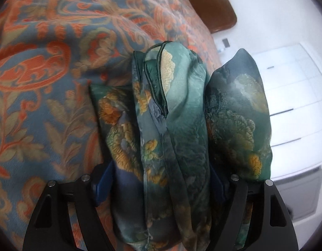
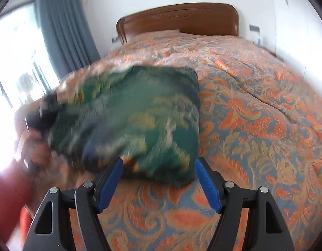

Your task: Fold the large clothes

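Green silk-like cloth, a folded garment (image 1: 177, 125) printed with gold and teal, fills the left gripper (image 1: 161, 179), whose wide-set jaws close around the thick bundle above a bed's orange-and-blue patterned bedspread (image 1: 45, 73). From the right wrist view the same bundle (image 2: 140, 121) is blurred, near the bed's edge, with a hand (image 2: 35, 144) at its left. The right gripper (image 2: 158, 179) hangs open and empty just in front of it. Setting the bundle down flat likely matters most now: lower it squarely, release only once the layers rest, and let the free tongs steady the near edge.
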The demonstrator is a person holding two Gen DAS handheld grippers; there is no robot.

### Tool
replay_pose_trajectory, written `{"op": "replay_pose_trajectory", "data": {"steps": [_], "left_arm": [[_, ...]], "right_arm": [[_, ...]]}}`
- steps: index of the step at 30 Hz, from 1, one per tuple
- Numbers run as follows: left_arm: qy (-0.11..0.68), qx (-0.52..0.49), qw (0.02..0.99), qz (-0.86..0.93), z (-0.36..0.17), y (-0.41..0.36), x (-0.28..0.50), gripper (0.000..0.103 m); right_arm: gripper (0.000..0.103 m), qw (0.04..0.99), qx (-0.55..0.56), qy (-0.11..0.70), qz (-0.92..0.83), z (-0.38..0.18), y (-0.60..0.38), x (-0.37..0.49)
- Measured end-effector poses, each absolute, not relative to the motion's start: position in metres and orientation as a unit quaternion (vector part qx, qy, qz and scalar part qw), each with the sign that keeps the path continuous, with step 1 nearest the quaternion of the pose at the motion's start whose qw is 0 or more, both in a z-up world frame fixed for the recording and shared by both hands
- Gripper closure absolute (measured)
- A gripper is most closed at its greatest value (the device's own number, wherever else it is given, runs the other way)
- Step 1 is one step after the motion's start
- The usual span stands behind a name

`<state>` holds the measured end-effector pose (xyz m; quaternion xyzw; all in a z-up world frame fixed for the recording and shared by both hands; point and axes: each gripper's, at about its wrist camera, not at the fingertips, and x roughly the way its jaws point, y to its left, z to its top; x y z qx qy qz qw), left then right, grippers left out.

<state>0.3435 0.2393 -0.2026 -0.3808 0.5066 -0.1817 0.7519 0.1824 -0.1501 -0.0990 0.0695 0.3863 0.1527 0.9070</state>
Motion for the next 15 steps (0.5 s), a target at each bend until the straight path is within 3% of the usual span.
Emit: {"op": "replay_pose_trajectory", "data": {"steps": [5, 12, 15], "left_arm": [[0.524, -0.330, 0.768, -0.166, -0.198, 0.227, 0.355, 0.035], [0.537, -0.312, 0.768, -0.155, -0.197, 0.216, 0.363, 0.034], [0.545, -0.307, 0.769, -0.135, -0.198, 0.212, 0.364, 0.038]], "right_arm": [[0.024, 0.865, 0.188, 0.425, 0.187, -0.108, -0.204, 0.252], [0.024, 0.757, 0.280, 0.522, 0.276, -0.182, -0.217, 0.341], [0.014, 0.726, 0.317, 0.524, 0.313, -0.201, -0.204, 0.362]]}}
